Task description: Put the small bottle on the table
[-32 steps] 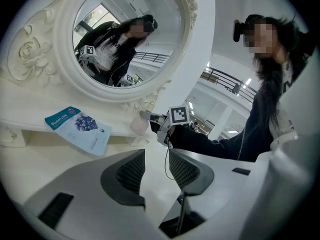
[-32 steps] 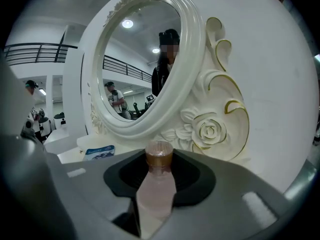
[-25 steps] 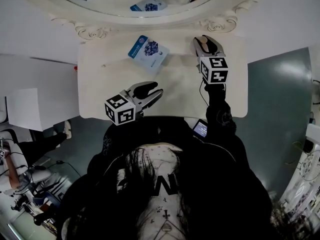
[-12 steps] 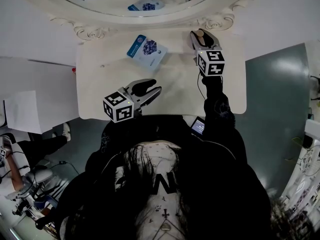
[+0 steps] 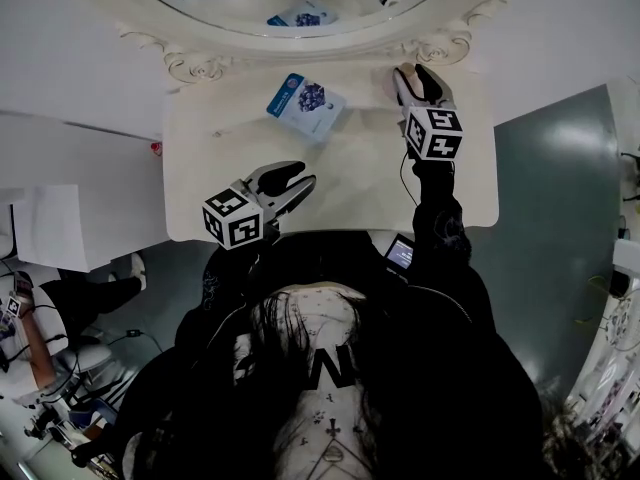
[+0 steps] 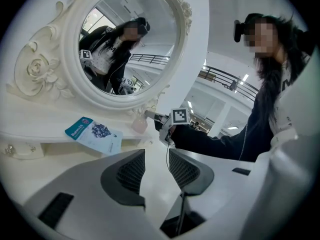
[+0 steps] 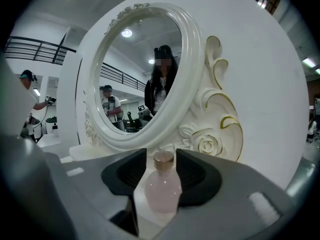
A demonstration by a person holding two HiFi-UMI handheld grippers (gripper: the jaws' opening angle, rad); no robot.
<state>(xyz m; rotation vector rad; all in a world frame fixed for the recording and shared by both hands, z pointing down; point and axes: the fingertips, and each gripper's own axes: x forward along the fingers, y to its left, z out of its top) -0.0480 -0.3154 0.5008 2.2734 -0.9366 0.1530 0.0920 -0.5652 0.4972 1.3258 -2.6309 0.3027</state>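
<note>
Standing upright on the table top, the small bottle (image 7: 163, 186) is a rounded flask of pale pink, frosted-looking glass with a short neck and a flat brownish cap. It sits between the ribbed black pads of the right gripper (image 7: 161, 154), whose jaws are opening around it, at the upper right of the head view close under the mirror.

The table (image 5: 350, 188) is smooth and cream-coloured with rounded corners. The mirror (image 7: 150, 119) is an oval in a glossy white moulded frame, with a carved rosette (image 7: 209, 144) and scrolls traced in gold at its foot. A flat, glossy blue-and-white packet (image 5: 305, 101) lies at the upper middle of the table.

The left gripper (image 6: 156, 156), low and left of centre in the head view, has its jaws spread, with only table surface seen through the gap.

The bottle's base is hidden behind the right gripper's grey body, and from the head camera hardly any of it shows. The mirror's top is cut off by the frame edge. The packet's print is too small to read.

One bottle, one packet, one mirror, two grippers.
</note>
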